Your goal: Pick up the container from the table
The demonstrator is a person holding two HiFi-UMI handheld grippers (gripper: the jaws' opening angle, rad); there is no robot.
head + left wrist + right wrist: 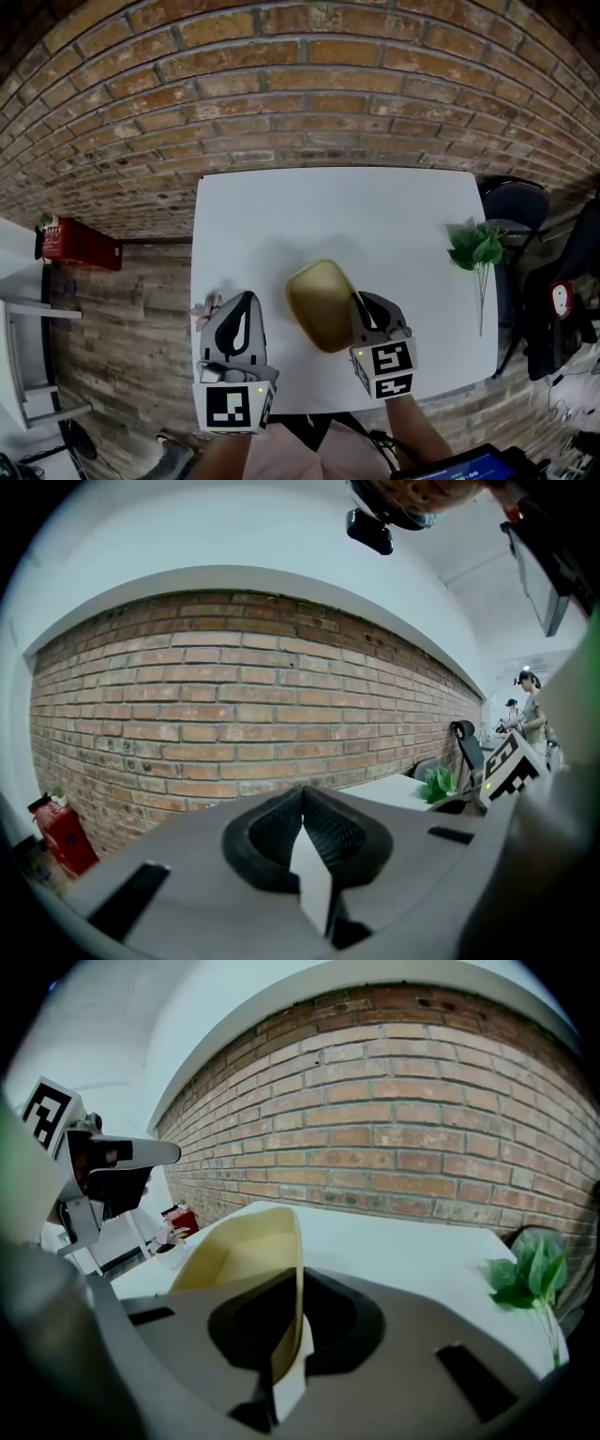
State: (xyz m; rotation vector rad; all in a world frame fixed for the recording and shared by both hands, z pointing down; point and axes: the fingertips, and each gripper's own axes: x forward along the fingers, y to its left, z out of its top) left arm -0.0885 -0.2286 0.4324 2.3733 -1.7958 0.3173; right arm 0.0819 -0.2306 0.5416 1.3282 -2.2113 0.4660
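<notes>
A shallow yellow container [322, 304] hangs tilted above the white table [375, 216], near its front edge. My right gripper [357, 306] is shut on its right rim; in the right gripper view the thin yellow wall [292, 1269] runs between the two closed jaws. My left gripper [246, 302] is to the left of the container, apart from it. In the left gripper view its jaws [302, 803] meet with nothing between them and point toward the brick wall.
A green plant sprig [476, 251] lies near the table's right edge. A small pale flower [206, 307] sits at the table's left edge beside my left gripper. A brick wall [309, 84] stands behind the table. A dark chair [517, 202] is at the right.
</notes>
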